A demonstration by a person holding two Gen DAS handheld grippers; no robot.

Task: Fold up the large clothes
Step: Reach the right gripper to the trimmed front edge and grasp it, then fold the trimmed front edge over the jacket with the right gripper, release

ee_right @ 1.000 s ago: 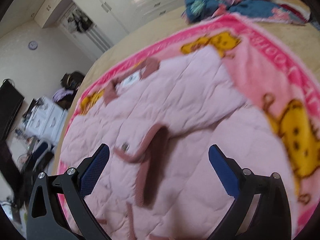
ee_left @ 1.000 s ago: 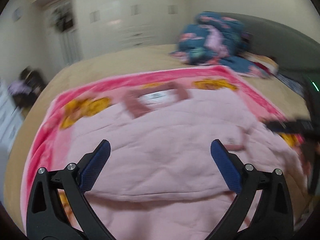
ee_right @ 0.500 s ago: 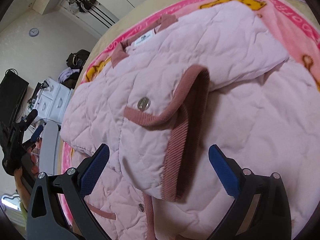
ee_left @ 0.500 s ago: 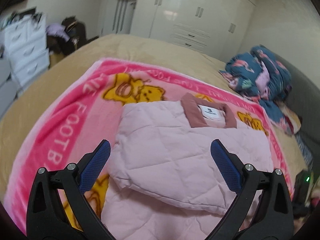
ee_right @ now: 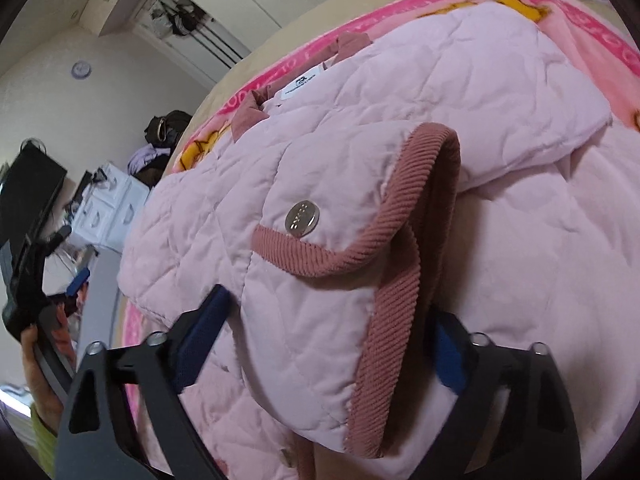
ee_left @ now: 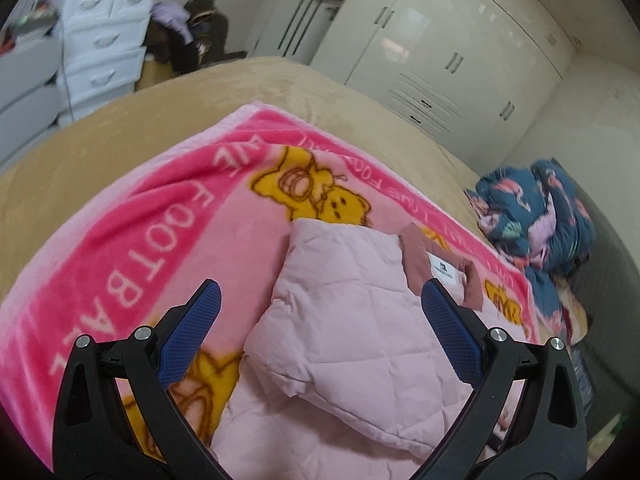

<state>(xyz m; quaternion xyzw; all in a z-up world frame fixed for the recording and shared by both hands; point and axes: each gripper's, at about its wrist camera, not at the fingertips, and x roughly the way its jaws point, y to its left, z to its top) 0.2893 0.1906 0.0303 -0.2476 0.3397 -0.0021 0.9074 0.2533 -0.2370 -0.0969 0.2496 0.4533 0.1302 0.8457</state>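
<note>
A pale pink quilted jacket (ee_left: 360, 320) lies on a pink cartoon-bear blanket (ee_left: 132, 248), its sides folded inward and its collar label (ee_left: 442, 270) facing up. My left gripper (ee_left: 320, 332) hovers open over the jacket's folded left side and holds nothing. In the right wrist view a sleeve end (ee_right: 320, 288) with a ribbed dusty-rose cuff (ee_right: 400, 272) and a metal snap (ee_right: 303, 217) lies across the jacket (ee_right: 460, 80). My right gripper (ee_right: 326, 350) straddles this sleeve end, its jaws closing with the fabric between them. The right fingertip is partly hidden behind the cuff.
The blanket lies on a tan bed (ee_left: 120, 128). A bundled dark floral cloth (ee_left: 536, 216) sits near the bed's far right side. White drawers (ee_left: 100, 44) and wardrobes (ee_left: 440, 52) stand beyond. A hand (ee_right: 36, 364) holds the other gripper at the far left of the right wrist view.
The left gripper swung sideways and rolled, now viewing the jacket's left side. The right gripper sank onto the sleeve cuff and its jaws narrowed around it.
</note>
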